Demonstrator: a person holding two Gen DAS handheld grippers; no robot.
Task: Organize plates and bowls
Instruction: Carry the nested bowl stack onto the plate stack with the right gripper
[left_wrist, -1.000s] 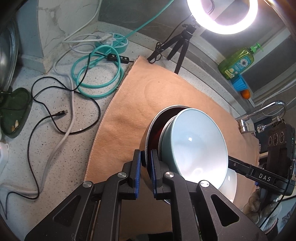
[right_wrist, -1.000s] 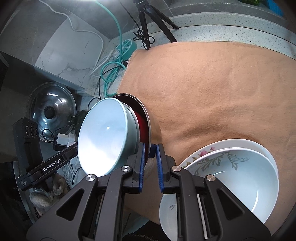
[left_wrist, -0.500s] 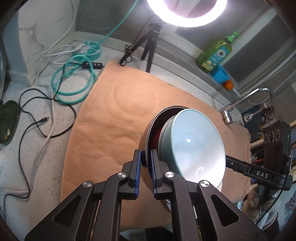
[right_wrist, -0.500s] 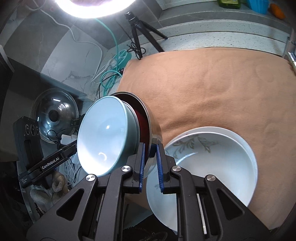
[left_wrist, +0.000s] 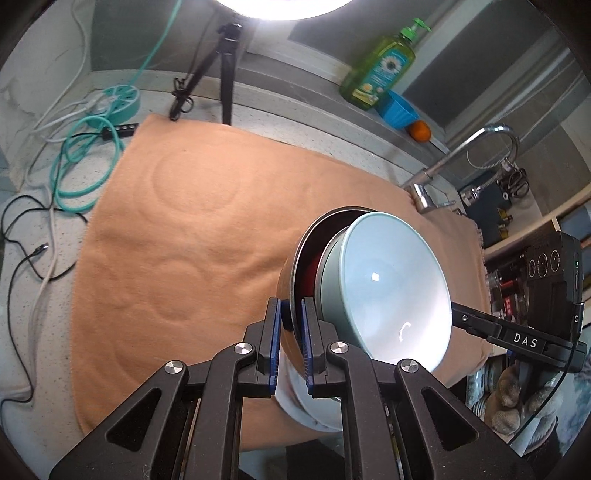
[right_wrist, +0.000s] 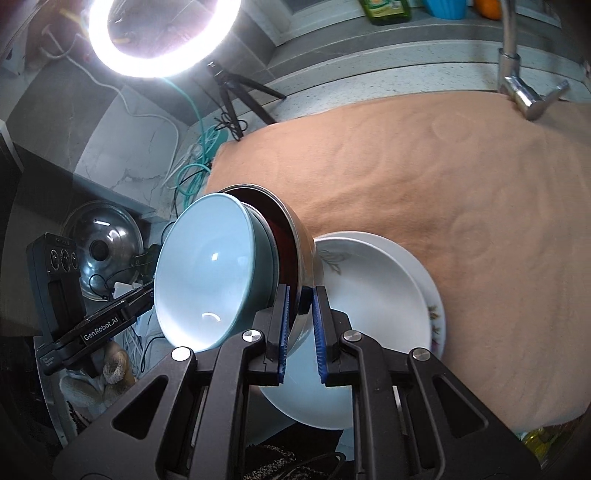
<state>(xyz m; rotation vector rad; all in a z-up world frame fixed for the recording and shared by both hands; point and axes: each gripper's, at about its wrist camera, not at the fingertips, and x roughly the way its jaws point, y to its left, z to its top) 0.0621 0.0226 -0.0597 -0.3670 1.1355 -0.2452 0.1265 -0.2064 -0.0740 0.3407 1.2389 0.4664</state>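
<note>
Steel bowl (left_wrist: 291, 291) with red interior, pale blue bowl (left_wrist: 391, 291) nested inside, sits at centre frame, tilted, above the tan cloth (left_wrist: 184, 221). Left gripper (left_wrist: 290, 339) and right gripper (right_wrist: 300, 328) each clamp its rim. White plate stack (right_wrist: 376, 295) lies lower right

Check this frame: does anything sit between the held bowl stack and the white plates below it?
Nothing visible does. Both tongs pinch the metal bowl nesting the blue bowl, directly over the white plates.
</note>
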